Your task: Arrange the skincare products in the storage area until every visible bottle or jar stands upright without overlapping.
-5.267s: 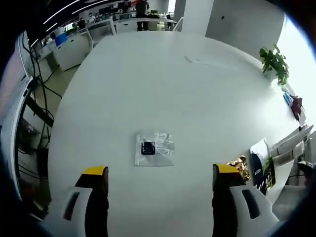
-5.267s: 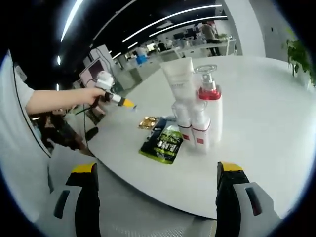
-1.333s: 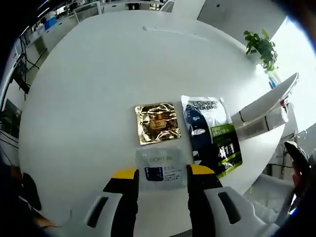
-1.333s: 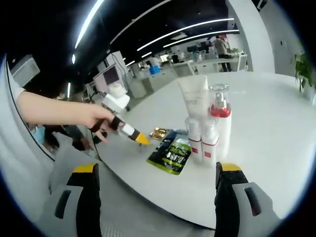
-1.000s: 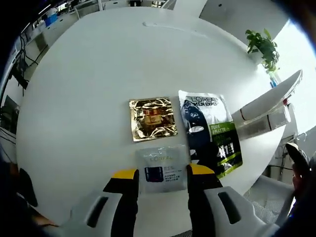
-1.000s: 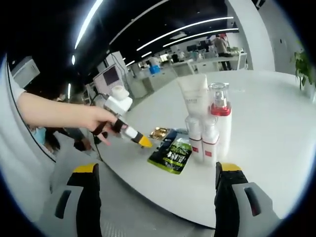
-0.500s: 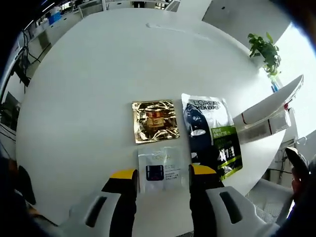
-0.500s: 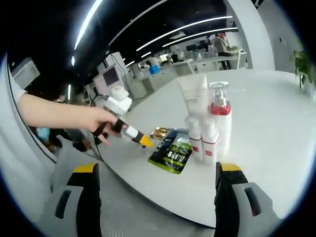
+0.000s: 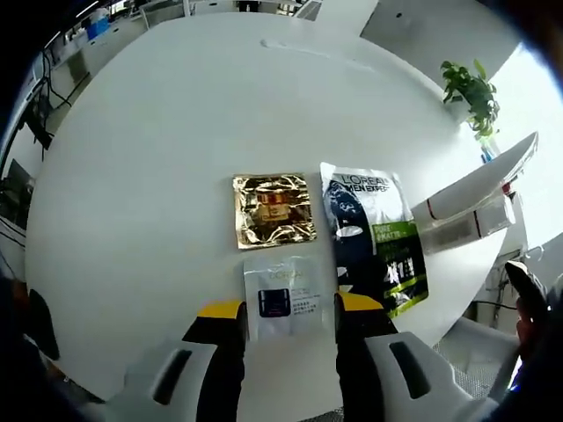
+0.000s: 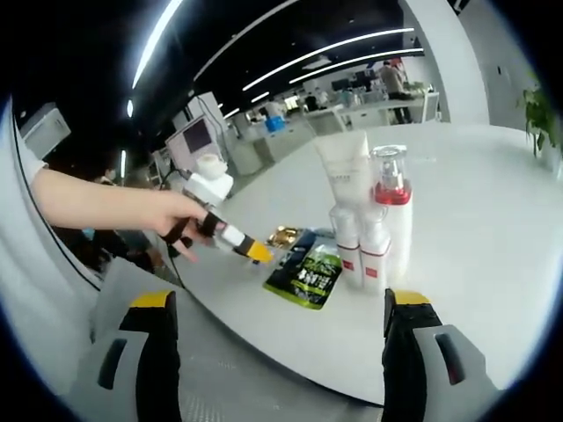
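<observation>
My left gripper (image 9: 288,308) is shut on a clear sachet (image 9: 283,297) with a dark square label, its jaws pressing the sachet's two sides low over the white table (image 9: 176,132). Just beyond it lie a gold sachet (image 9: 273,209) and a dark and green sachet (image 9: 374,237), side by side. A white tube (image 10: 347,171), a pump bottle with a red collar (image 10: 391,207) and two small white bottles (image 10: 349,242) stand upright together. My right gripper (image 10: 281,299) hangs open off the table's edge, facing them. A hand holds the left gripper (image 10: 236,239) near the green sachet (image 10: 308,272).
A potted plant (image 9: 471,88) stands at the table's far edge. Desks and monitors (image 10: 198,136) fill the office behind. The table's curved rim (image 10: 264,325) runs just ahead of my right jaws. Broad bare tabletop stretches beyond the sachets.
Since the oldest frames my left gripper has shut on the clear sachet and carried it up beside the gold sachet. Over the last second almost nothing moves. The right gripper holds still.
</observation>
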Action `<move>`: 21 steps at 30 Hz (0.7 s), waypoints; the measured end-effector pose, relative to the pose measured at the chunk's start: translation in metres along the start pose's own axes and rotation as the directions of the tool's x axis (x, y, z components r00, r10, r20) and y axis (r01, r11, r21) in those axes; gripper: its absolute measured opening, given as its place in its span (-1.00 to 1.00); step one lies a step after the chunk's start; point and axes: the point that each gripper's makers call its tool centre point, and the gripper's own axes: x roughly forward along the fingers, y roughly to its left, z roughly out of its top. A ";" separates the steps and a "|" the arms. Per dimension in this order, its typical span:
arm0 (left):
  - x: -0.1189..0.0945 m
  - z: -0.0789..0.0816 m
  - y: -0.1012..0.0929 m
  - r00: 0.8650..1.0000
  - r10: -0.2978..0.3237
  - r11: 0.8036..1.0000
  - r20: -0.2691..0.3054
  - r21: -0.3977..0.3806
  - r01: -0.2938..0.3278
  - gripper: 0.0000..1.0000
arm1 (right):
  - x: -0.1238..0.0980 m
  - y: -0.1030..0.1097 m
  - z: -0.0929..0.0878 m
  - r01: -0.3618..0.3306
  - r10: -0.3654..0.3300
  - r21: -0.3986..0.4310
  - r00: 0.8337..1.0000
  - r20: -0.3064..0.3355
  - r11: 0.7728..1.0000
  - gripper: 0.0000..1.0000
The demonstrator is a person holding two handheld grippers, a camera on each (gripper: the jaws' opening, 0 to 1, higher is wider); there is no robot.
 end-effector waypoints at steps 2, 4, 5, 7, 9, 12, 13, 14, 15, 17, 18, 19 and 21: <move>0.000 0.000 0.000 1.000 -0.001 1.000 -0.001 -0.009 0.001 -0.23 | 0.000 0.000 0.000 0.000 0.000 0.002 1.000 0.001 1.000 0.94; -0.001 0.000 -0.001 1.000 -0.004 1.000 0.002 -0.009 0.004 -0.22 | 0.000 -0.001 0.000 0.001 -0.001 0.001 1.000 0.002 1.000 0.94; -0.002 0.001 -0.001 1.000 -0.005 1.000 0.007 -0.004 0.005 -0.22 | 0.000 -0.001 0.000 0.001 -0.001 0.001 1.000 0.002 1.000 0.94; -0.002 0.002 -0.002 1.000 -0.014 1.000 0.013 -0.003 0.014 -0.20 | 0.001 -0.001 0.000 0.002 -0.002 0.000 1.000 0.001 1.000 0.94; -0.004 0.009 -0.006 0.998 -0.046 0.999 0.051 0.011 0.045 -0.16 | 0.001 -0.002 0.000 0.003 -0.003 -0.002 1.000 0.002 1.000 0.95; -0.016 0.016 -0.012 0.991 -0.080 0.996 0.110 0.032 0.077 -0.06 | 0.001 -0.001 0.000 0.005 -0.005 -0.007 1.000 0.002 1.000 0.96; -0.020 0.016 -0.013 0.989 -0.087 0.996 0.123 0.035 0.083 -0.02 | 0.000 -0.001 0.000 0.006 -0.006 -0.008 1.000 0.000 1.000 0.96; -0.023 0.017 -0.014 0.986 -0.093 0.995 0.136 0.037 0.089 0.01 | 0.000 0.000 0.000 0.006 -0.006 -0.008 1.000 -0.002 1.000 0.96; -0.019 0.021 -0.011 0.984 -0.097 0.995 0.147 0.040 0.092 0.03 | 0.000 0.000 0.000 0.007 -0.007 -0.009 1.000 -0.004 1.000 0.96; -0.023 0.021 -0.009 0.980 -0.108 0.994 0.168 0.039 0.103 0.14 | 0.001 0.000 0.000 0.009 -0.009 -0.012 1.000 -0.006 1.000 0.96; -0.025 0.021 -0.007 0.978 -0.111 0.994 0.178 0.038 0.106 0.20 | 0.001 0.000 -0.001 0.010 -0.010 -0.014 1.000 -0.010 1.000 0.96; -0.028 0.023 -0.003 0.972 -0.114 0.993 0.205 0.038 0.109 0.28 | 0.001 -0.001 -0.002 0.011 -0.011 -0.014 1.000 -0.013 1.000 0.96; -0.035 0.021 0.002 0.964 -0.126 0.992 0.234 0.039 0.120 0.36 | 0.001 -0.001 -0.002 0.015 -0.015 -0.015 1.000 -0.017 1.000 0.96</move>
